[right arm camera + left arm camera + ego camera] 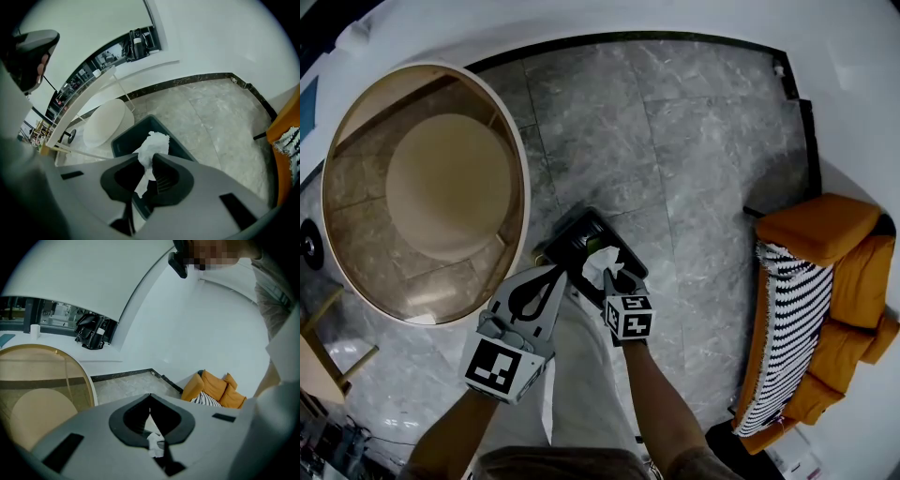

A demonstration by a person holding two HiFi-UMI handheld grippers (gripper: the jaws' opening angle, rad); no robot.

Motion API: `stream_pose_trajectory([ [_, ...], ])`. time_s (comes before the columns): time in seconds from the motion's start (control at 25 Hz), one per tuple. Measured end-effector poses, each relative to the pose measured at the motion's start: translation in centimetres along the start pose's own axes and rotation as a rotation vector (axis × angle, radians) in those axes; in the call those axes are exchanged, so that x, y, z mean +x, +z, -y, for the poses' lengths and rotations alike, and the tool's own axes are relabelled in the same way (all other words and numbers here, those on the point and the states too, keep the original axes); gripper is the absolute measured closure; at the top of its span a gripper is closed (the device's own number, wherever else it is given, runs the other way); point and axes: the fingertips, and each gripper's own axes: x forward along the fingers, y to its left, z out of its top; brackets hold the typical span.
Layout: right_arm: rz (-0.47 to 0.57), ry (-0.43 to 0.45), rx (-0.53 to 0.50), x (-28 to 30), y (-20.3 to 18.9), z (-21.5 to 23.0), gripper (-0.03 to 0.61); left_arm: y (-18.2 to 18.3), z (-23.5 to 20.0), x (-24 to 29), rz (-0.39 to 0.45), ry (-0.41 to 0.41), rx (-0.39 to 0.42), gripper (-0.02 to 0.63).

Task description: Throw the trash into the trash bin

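Observation:
A dark open trash bin [577, 234] stands on the grey stone floor just in front of me. My right gripper [608, 273] hangs over its mouth, pointing steeply down. In the right gripper view the jaws of the right gripper [147, 158] are closed on a crumpled white tissue [154, 142], which sticks out past the tips above the bin [123, 140]. To its left my left gripper [560, 271] is held beside the bin. Its jaws meet at the tips of the left gripper [150, 399], and a small white scrap [154, 443] shows pinched between them lower down.
A round glass table [521, 178] with a cream stool [450, 183] under it stands to the left. An orange sofa [839, 244] with a striped throw [787, 328] fills the right side. My light trousers [581, 384] are below the grippers.

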Motion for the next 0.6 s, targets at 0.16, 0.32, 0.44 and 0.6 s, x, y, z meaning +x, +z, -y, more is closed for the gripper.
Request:
stream_pose_trajectory([
  [0.16,-0.042,-0.010,0.012,0.2,-1.3,0.1,0.437,-0.2,-0.1,-0.2,-0.006,0.004,-0.005,0.595],
  [0.32,-0.066,-0.008,0.002,0.3,-2.2,-0.1,0.381,-0.3,-0.2,-0.4,-0.002,0.006,-0.010,0.595],
  [0.44,-0.075,-0.008,-0.002,0.3,-2.6,-0.2,0.367,-0.5,-0.1,-0.6,-0.003,0.009,-0.012,0.595],
  [0.6,-0.070,-0.002,-0.007,0.2,-2.4,-0.4,0.364,-0.5,0.1,-0.9,0.002,0.013,-0.012,0.595],
])
